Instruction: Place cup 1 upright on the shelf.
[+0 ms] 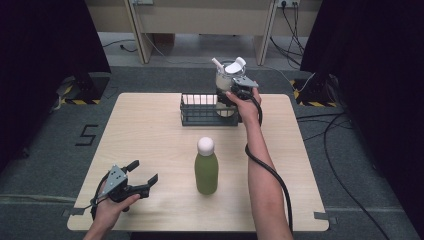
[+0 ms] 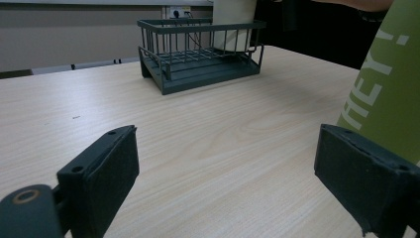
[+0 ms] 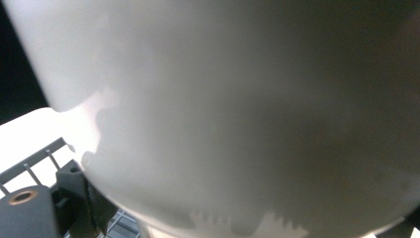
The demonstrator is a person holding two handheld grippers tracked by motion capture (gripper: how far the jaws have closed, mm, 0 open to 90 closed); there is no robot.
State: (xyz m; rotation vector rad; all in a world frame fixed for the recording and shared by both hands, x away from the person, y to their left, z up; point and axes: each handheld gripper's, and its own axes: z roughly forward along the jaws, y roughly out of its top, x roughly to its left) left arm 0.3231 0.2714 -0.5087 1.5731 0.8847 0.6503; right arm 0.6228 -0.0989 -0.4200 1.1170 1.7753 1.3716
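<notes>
Big pale wood tabletop [image 1: 150, 130], with round corners, on a grey floor; dark curtains at both sides.

Dark wire basket [image 1: 202, 110] near the far edge of the tabletop, standing flat; seen again from low down in the left gripper view [image 2: 198, 52], well ahead of the black jaws.

Green bottle [image 1: 206, 172] with a white round cap, standing upright near the middle of the tabletop, well apart from the basket; close by at the right edge of the left gripper view [image 2: 389, 94], white letters on its side, just behind the right jaw, touching or not cannot be told.

Whitish see-through jar [image 1: 227, 80] with a white flip lid standing open, held up at the right end of the basket, its bottom down by the basket's rim; touching the basket floor or not cannot be told; very close and blurry in the right gripper view [image 3: 237, 114], with basket wires showing below it at the left.

Right tool [image 1: 239, 90] at the jar's side, clenched on the jar, hand wrapped round its body, black cable hanging along the forearm.

Left tool [image 1: 142, 175] low over the near left part of the tabletop, jaws spread wide with nothing between them, released, pointing toward the bottle.
</notes>
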